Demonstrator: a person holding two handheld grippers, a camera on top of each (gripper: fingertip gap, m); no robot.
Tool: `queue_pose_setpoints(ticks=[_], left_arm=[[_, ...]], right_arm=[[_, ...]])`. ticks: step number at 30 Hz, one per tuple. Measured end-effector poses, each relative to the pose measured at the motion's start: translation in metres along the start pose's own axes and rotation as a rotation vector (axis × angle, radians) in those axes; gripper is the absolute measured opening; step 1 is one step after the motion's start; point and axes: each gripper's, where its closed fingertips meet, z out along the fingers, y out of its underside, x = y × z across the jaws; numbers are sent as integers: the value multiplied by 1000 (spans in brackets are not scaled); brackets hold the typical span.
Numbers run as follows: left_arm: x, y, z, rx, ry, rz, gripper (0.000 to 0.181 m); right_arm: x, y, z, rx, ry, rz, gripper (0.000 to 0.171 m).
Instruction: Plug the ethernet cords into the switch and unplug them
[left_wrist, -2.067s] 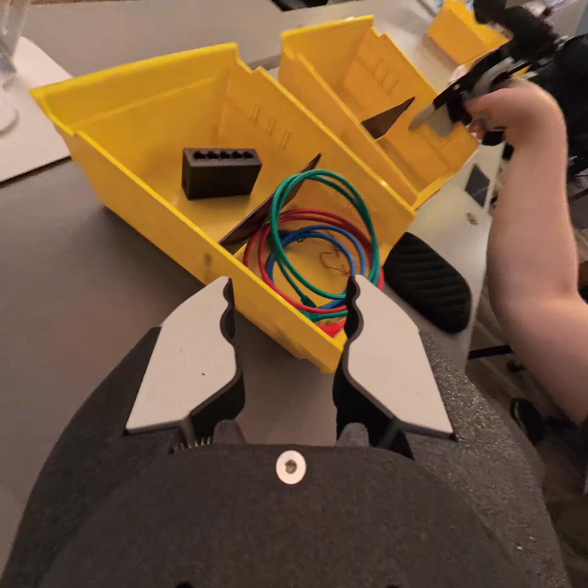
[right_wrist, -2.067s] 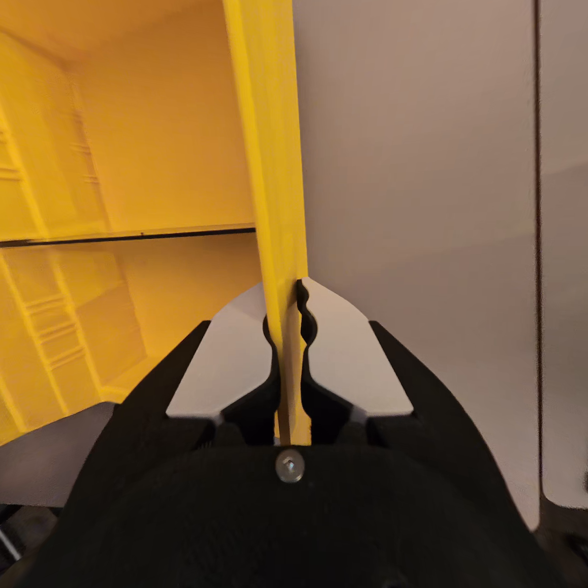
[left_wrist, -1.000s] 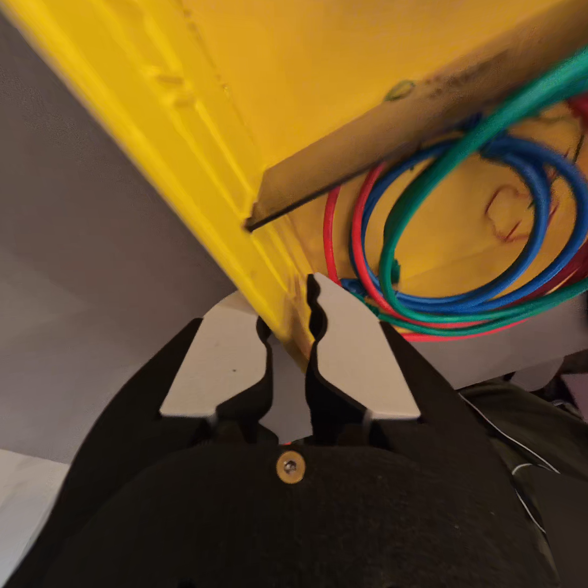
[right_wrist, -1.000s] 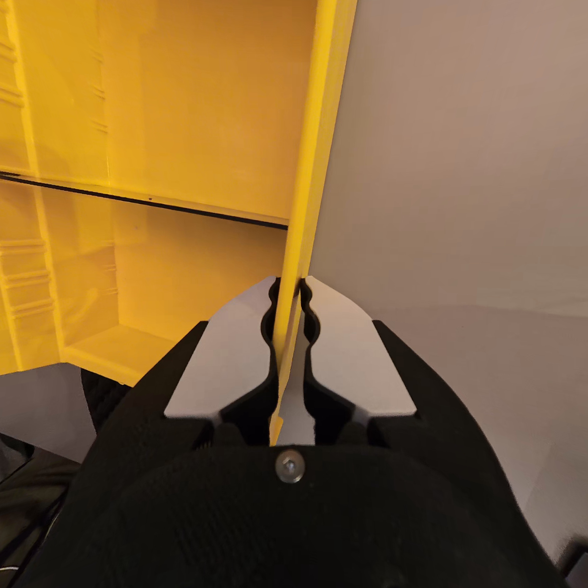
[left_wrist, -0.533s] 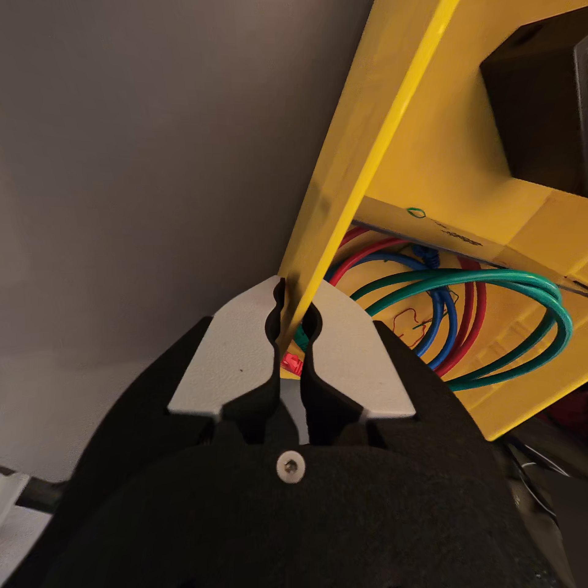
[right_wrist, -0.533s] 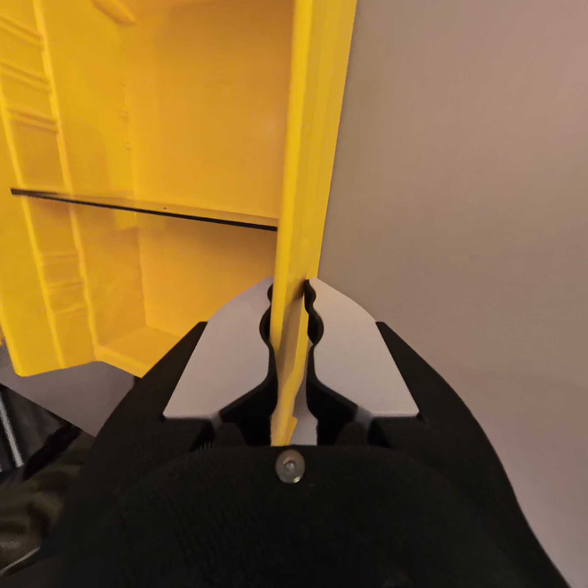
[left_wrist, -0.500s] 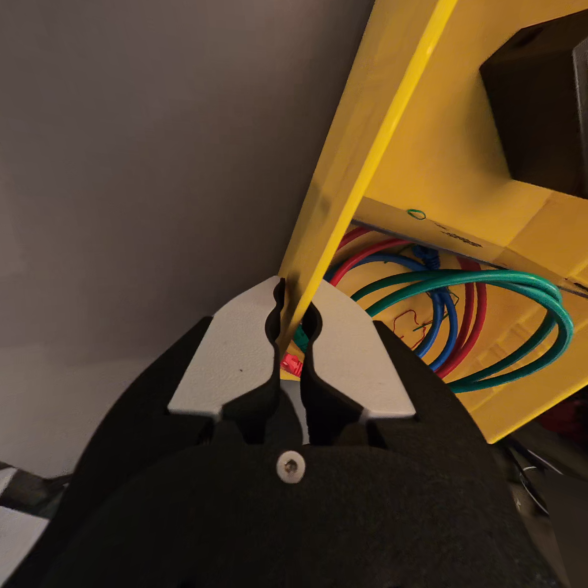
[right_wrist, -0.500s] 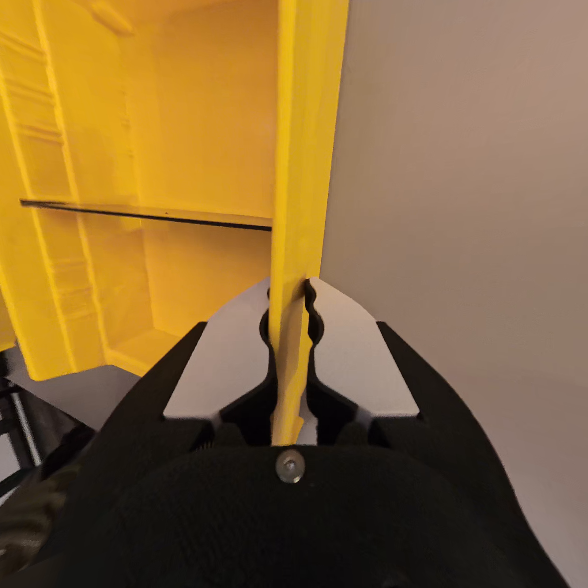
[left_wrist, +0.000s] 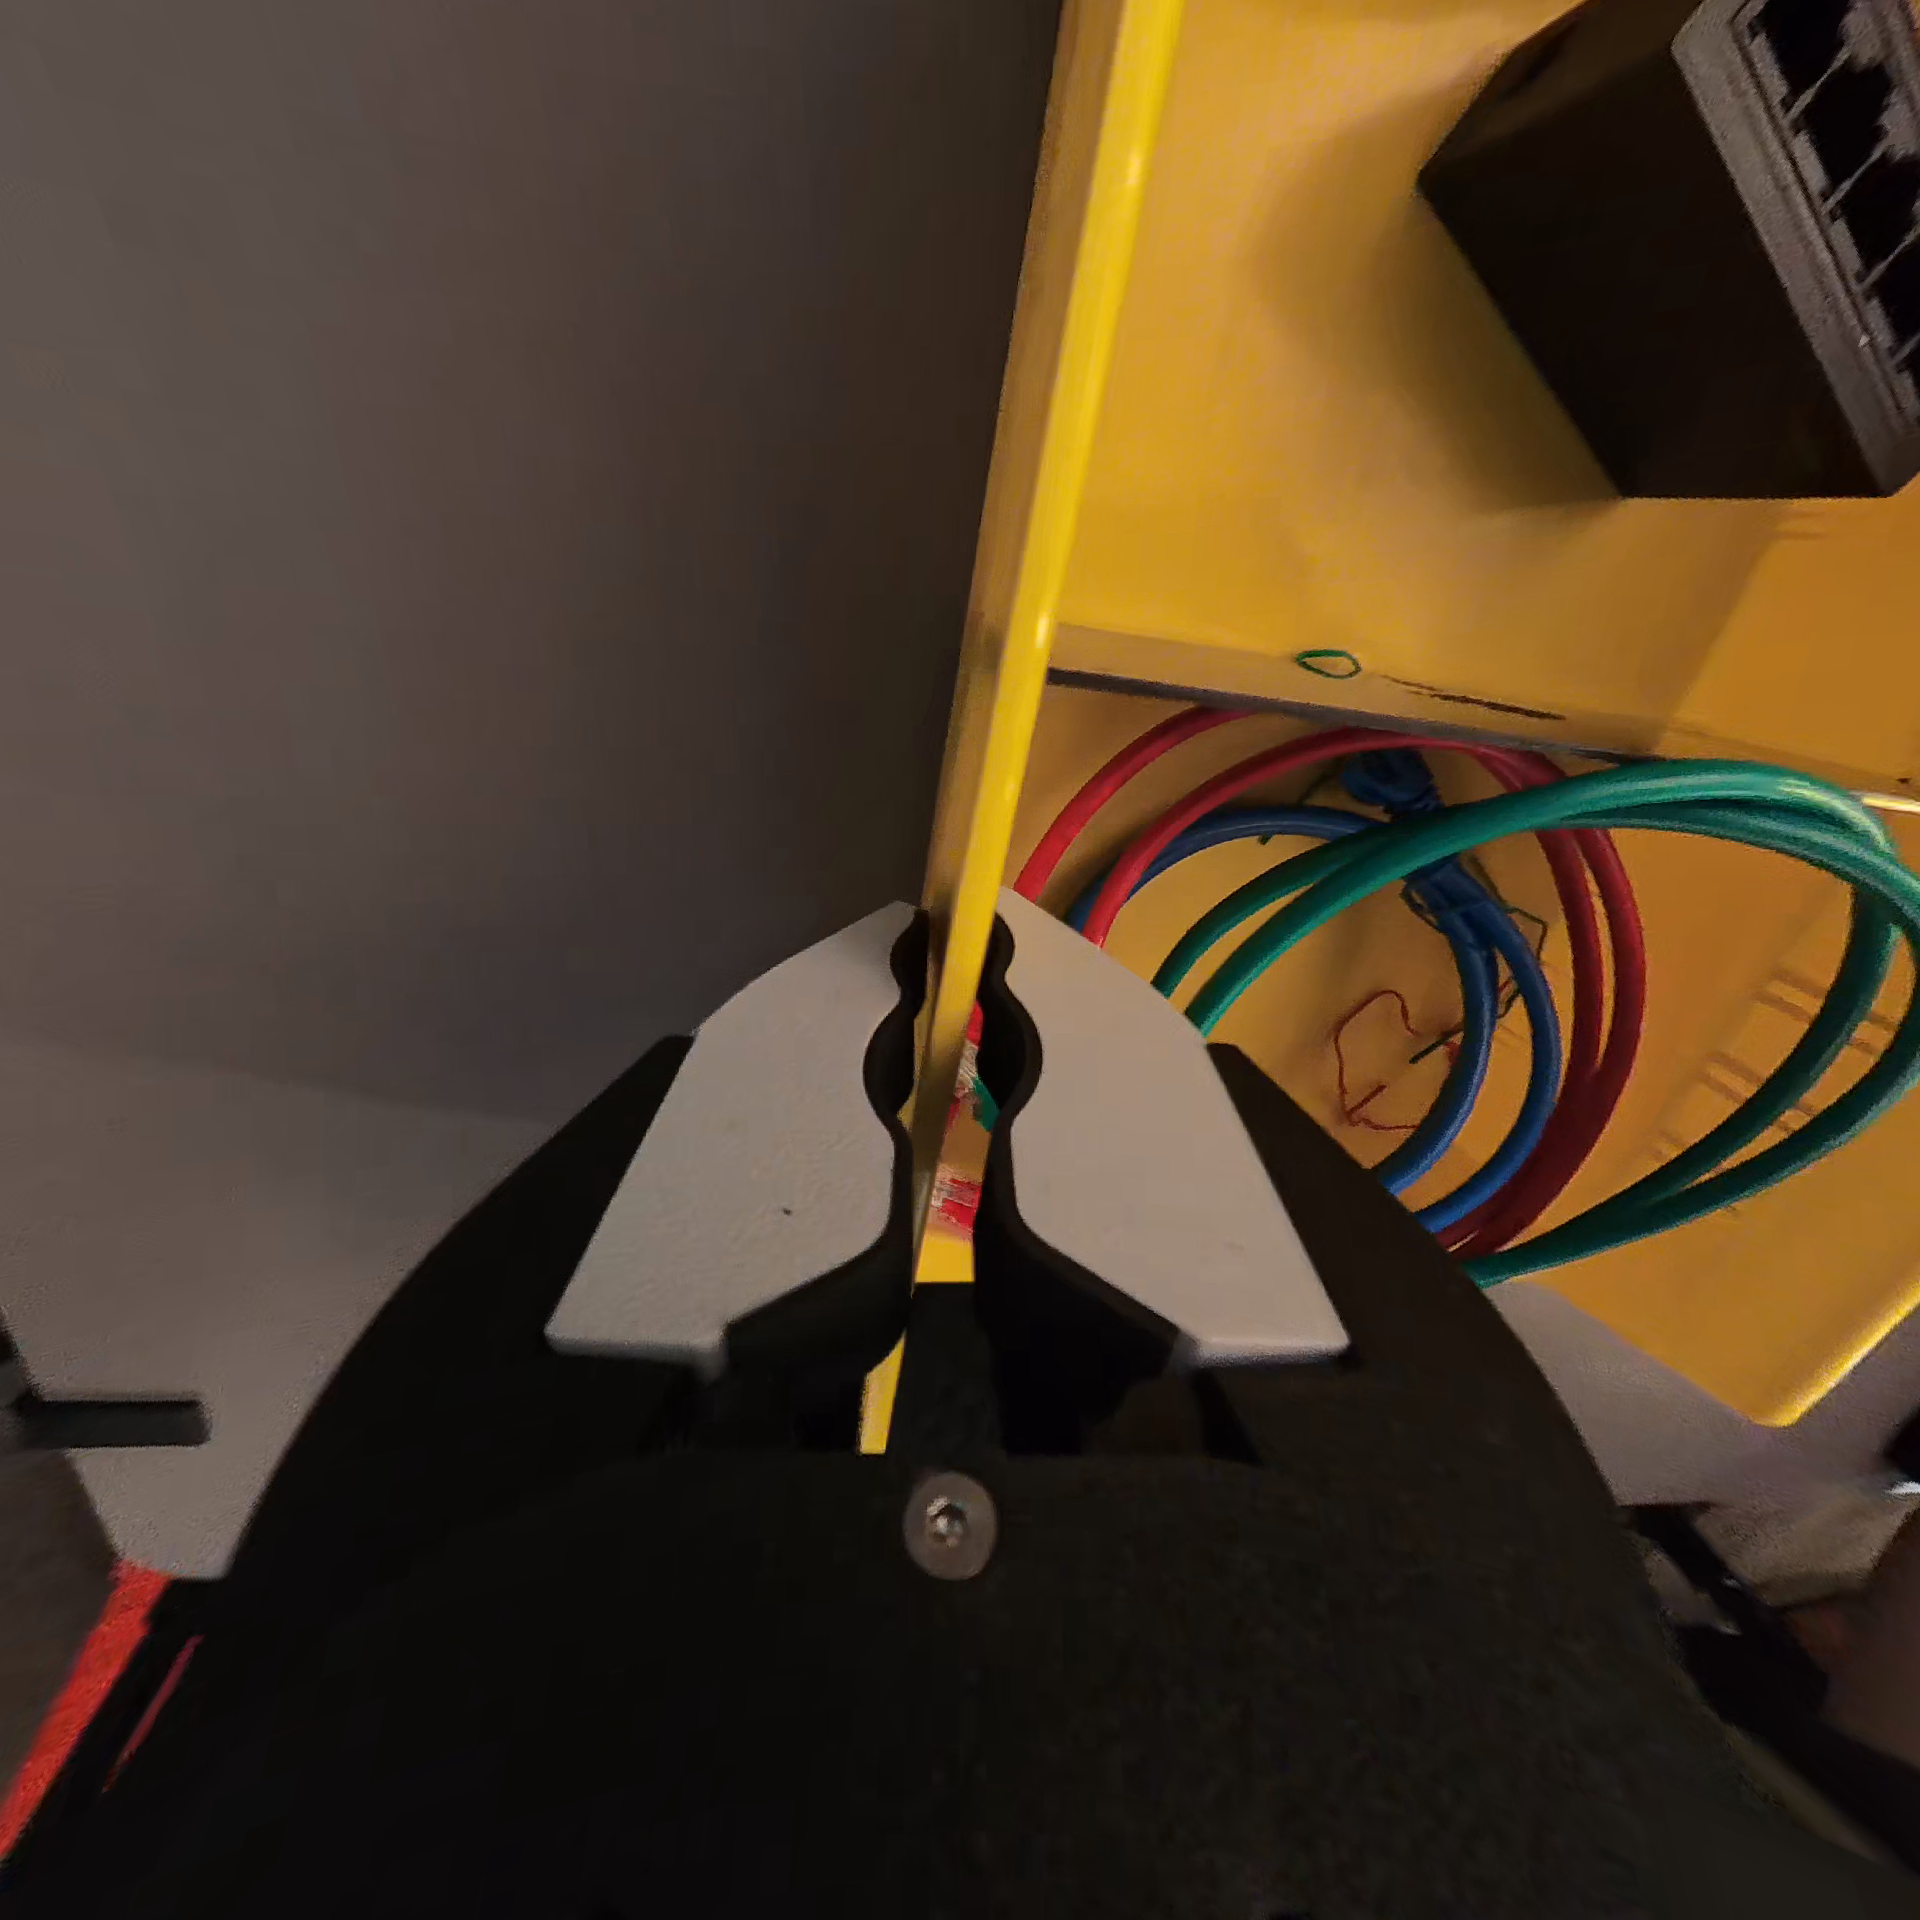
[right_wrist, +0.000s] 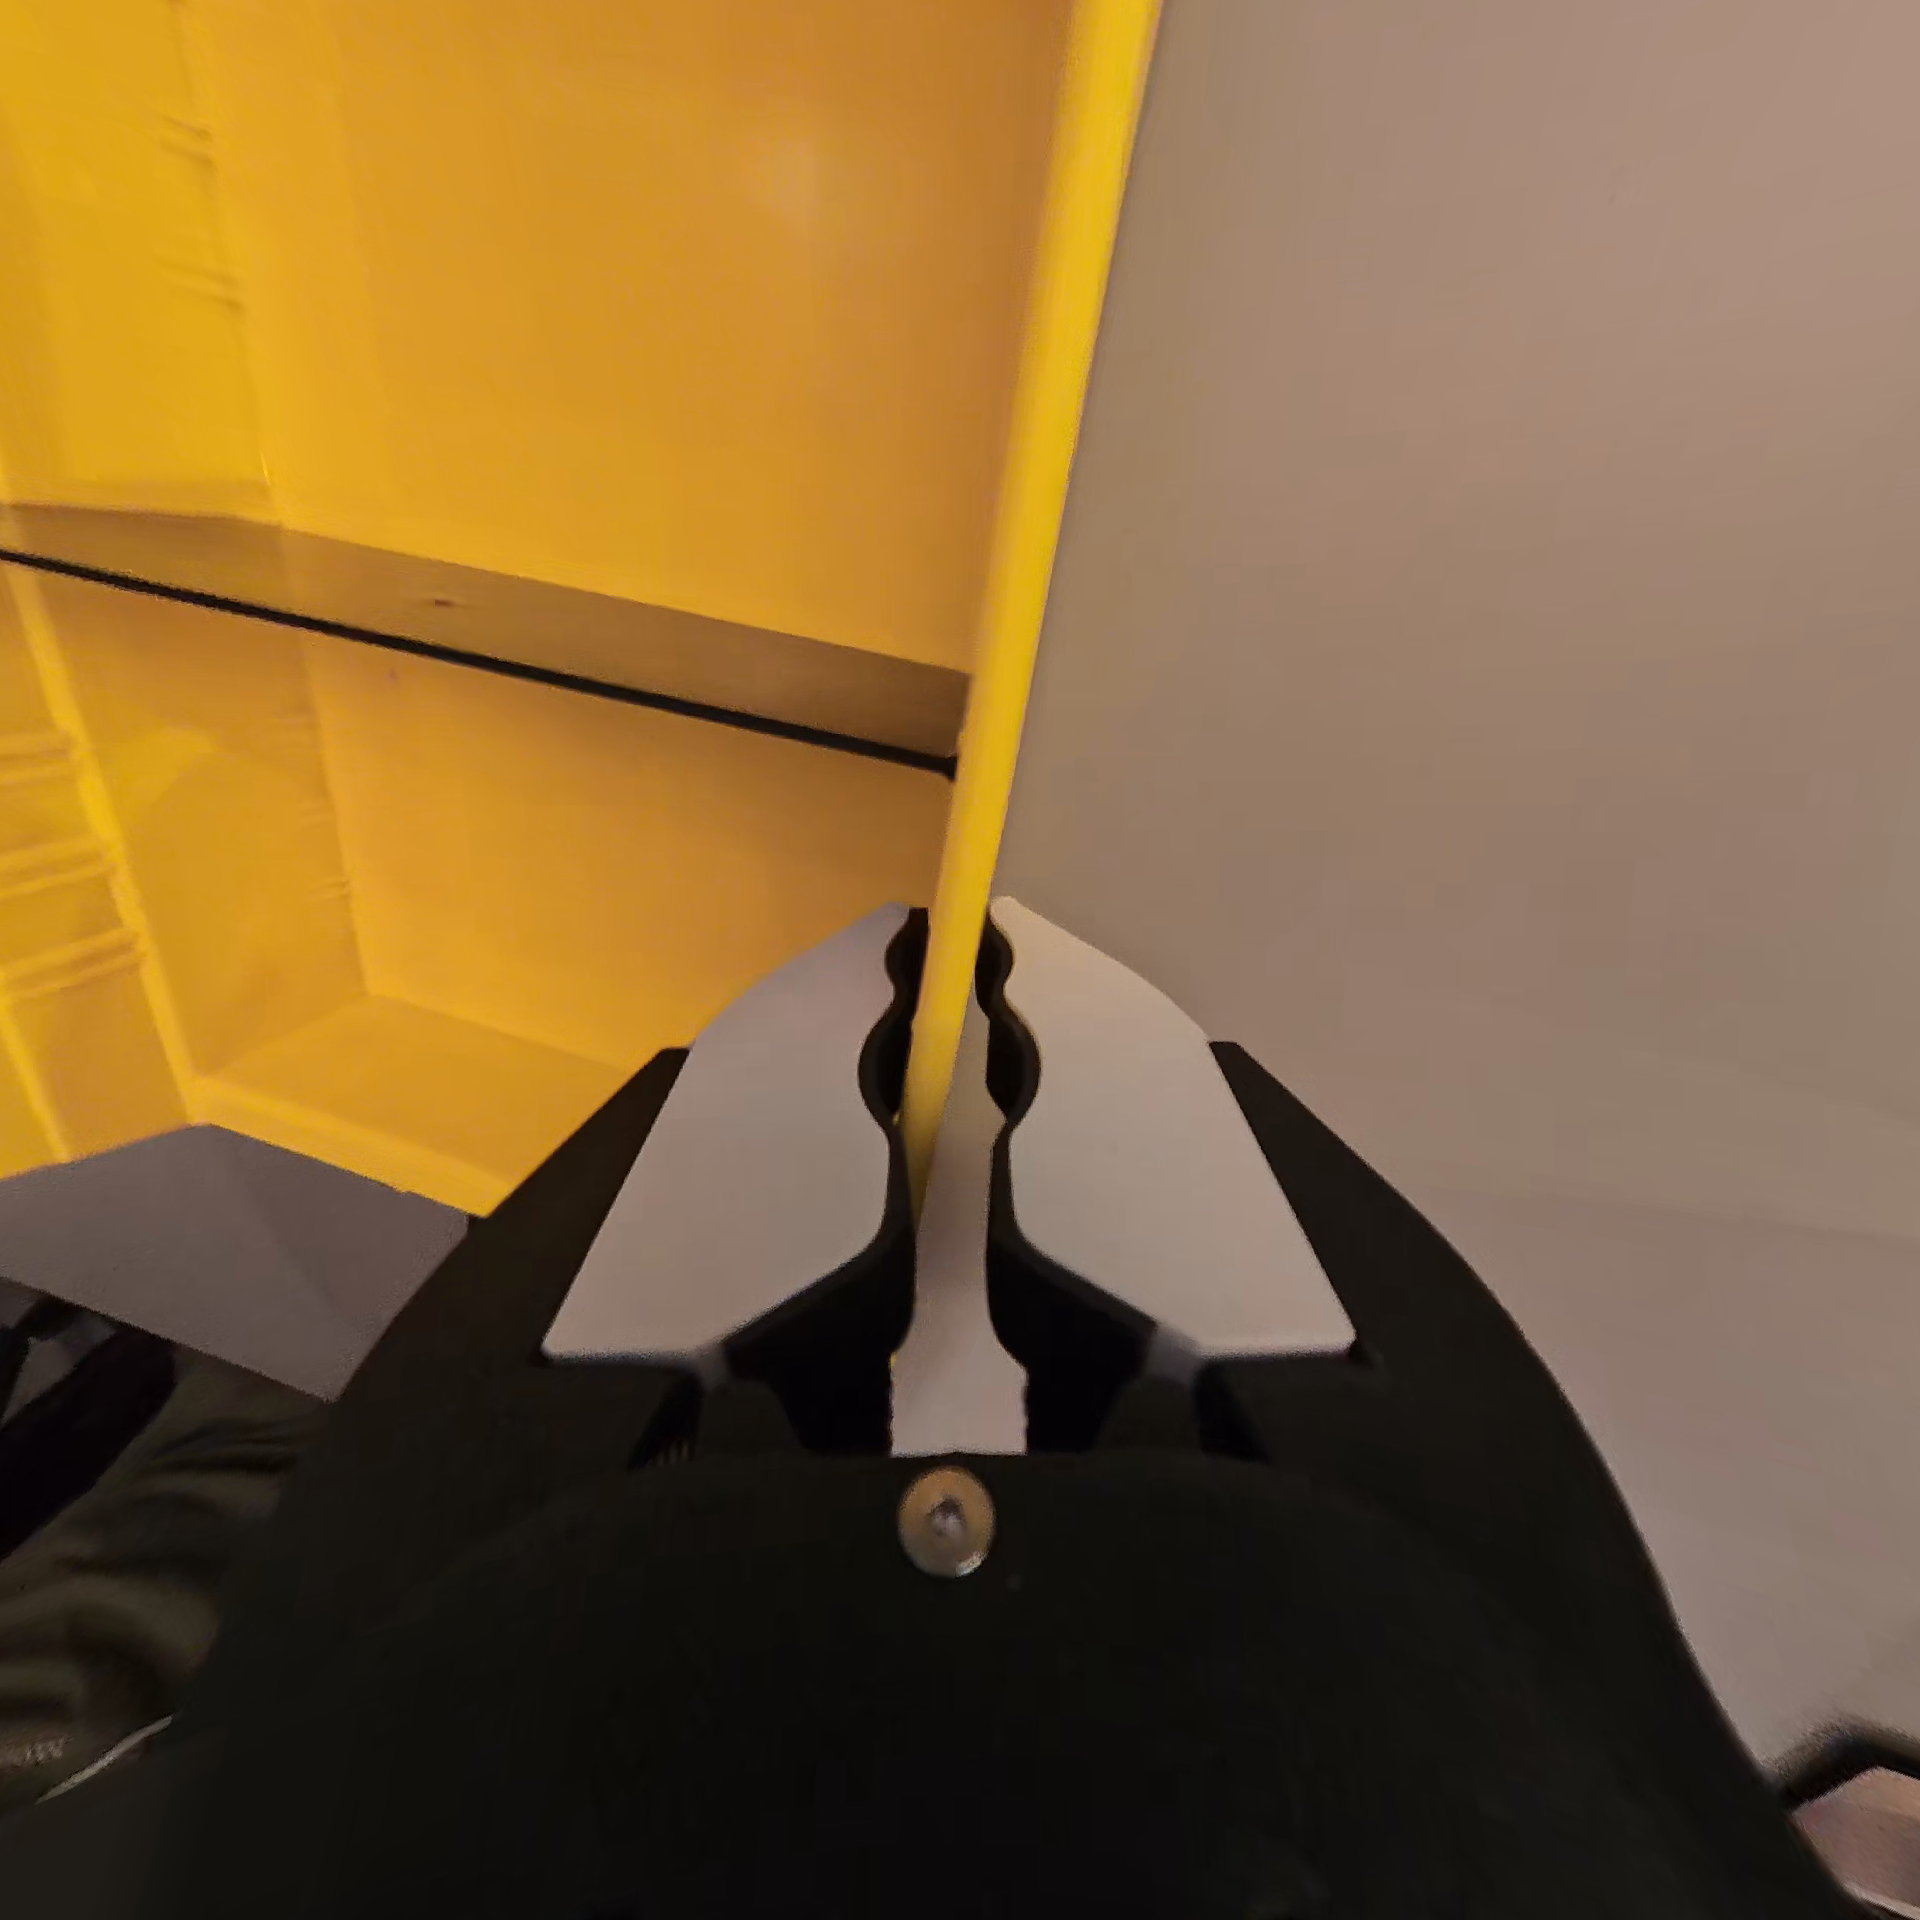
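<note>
In the left wrist view, my left gripper is shut on the side wall of a yellow bin. Inside, a black switch with a row of ports sits beyond a divider. Coiled green, red and blue ethernet cords lie in the near compartment. In the right wrist view, my right gripper is shut on the side wall of a second yellow bin, which holds nothing in view.
The second bin has a thin dark-edged divider across it. The grey table top lies left of the first bin, and it also lies right of the second bin. The table's near edge shows at lower left. Some 70 cm of space lies between my two pairs of fingers.
My left gripper came in from open and closed on the first bin's wall. Since then that bin has turned in the left view, and the switch now shows more. My right gripper keeps its grip.
</note>
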Motion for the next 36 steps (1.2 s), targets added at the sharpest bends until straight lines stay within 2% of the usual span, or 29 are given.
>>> queue_pose_setpoints(ticks=[4, 11, 26, 30, 34, 36], left_arm=[[-3, -1, 1, 9, 62, -49, 8], [-7, -12, -1, 43, 27, -30, 8], [-31, -18, -3, 134, 81, -114, 9], [-34, -22, -5, 174, 101, -53, 10], [-30, -34, -20, 307, 153, -10, 7], [-26, -46, -42, 424, 228, -12, 14]], right_arm=[[-1, 2, 1, -16, 5, -37, 10], [13, -2, -3, 42, -16, 16, 10], [28, 4, -8, 72, -53, 73, 11], [27, 3, -9, 89, -85, 76, 13], [27, 2, -15, 132, -159, 122, 25], [26, 2, -20, 148, -193, 136, 27]])
